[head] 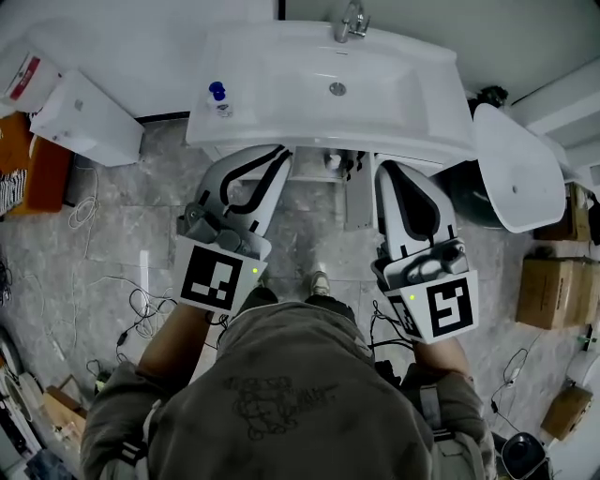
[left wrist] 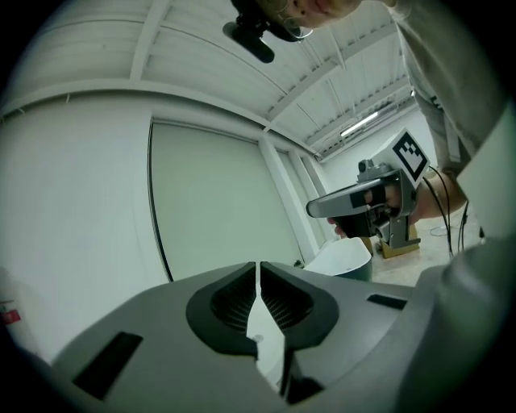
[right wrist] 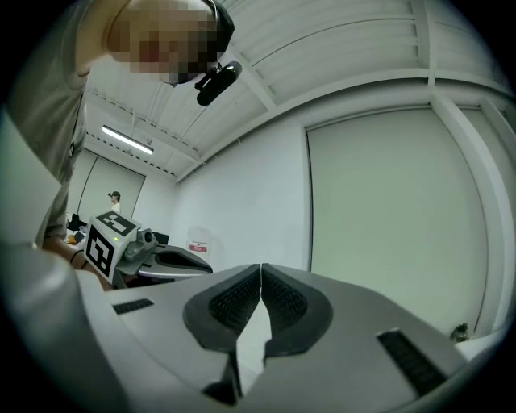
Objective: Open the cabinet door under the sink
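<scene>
The white sink [head: 281, 75] with its tap [head: 350, 21] lies below me in the head view. Under its front edge shows a bit of the cabinet [head: 328, 166], and a grey panel [head: 359, 202] juts out toward me; it looks like the door, edge-on. My left gripper [head: 275, 152] and right gripper [head: 390, 169] hover side by side in front of the basin, held level, touching nothing. In the left gripper view the jaws [left wrist: 258, 271] meet at the tips with nothing between them. The right gripper [right wrist: 260, 271] is likewise shut and empty.
A blue-capped bottle [head: 218, 97] stands on the sink's left corner. A white round-lidded bin [head: 516, 169] sits to the right, with cardboard boxes [head: 548, 291] beyond it. A white box [head: 84, 117] and loose cables [head: 141, 309] lie on the tiled floor at the left.
</scene>
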`<state>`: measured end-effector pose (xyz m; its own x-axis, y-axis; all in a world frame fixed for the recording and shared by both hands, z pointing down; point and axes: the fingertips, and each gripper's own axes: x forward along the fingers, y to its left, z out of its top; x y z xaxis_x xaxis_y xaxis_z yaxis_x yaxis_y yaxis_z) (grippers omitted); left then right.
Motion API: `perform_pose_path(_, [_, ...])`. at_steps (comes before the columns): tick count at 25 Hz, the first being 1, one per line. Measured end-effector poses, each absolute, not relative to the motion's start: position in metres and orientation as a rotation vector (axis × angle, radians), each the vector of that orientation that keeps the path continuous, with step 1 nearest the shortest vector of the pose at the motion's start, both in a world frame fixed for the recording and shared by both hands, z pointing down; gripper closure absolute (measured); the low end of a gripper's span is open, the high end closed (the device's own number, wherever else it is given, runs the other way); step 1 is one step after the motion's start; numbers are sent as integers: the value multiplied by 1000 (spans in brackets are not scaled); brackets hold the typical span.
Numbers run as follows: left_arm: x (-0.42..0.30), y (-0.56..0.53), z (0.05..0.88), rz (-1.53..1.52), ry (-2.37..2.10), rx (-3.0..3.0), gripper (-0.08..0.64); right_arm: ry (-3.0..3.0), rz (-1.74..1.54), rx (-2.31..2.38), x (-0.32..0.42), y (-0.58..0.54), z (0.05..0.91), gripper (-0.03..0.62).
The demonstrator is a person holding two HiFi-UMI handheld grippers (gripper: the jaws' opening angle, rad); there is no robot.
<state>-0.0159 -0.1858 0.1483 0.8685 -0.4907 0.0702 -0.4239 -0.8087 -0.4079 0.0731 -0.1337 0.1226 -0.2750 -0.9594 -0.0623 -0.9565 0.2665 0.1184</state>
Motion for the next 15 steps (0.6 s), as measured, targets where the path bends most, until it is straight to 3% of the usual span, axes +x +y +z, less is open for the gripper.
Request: perform_pose_path(15, [-65, -174, 141, -183, 771, -2649, 530, -2610, -200, 1725, 12, -105, 107, 565])
